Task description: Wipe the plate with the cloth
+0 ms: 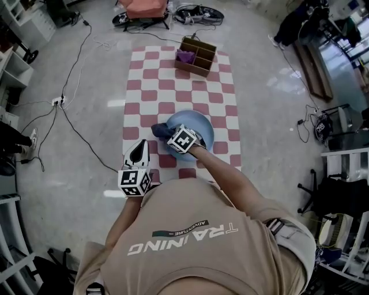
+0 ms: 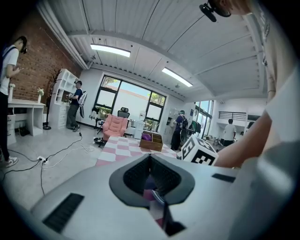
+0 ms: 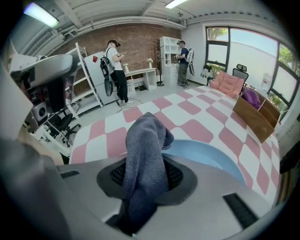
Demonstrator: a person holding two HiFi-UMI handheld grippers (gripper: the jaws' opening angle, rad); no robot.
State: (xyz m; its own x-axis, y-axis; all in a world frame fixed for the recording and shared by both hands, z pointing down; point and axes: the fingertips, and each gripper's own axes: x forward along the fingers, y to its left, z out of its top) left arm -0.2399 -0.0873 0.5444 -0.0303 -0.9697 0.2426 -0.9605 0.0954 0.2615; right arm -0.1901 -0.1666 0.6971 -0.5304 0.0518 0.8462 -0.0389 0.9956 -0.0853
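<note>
Directly below me, the head view shows a pink-and-white checked mat lying on a pale, glossy floor. A blue plate sits on the near half of the mat. My right gripper reaches over the plate's left rim, with a dark grey-blue cloth bunched at its tip. From above I cannot tell whether the cloth touches the plate. My left gripper hangs over the mat's near left corner, apart from the plate.

Only the right gripper view shows the grip itself. There my right gripper has its jaws pinched tight on the cloth, which stands out beyond them in a folded tuft. The plate lies just behind it. The left gripper view shows my left gripper with its jaws drawn together and nothing between them. A sliver of mat shows through the slit.

At the far end of the mat stands a wooden box with compartments, and one of them holds something purple. A pink chair sits beyond it, and cables trail across the floor on the left.

The gripper views add what the head view misses: a brick wall, white shelves, tall windows, ceiling strip lights and people standing about.
</note>
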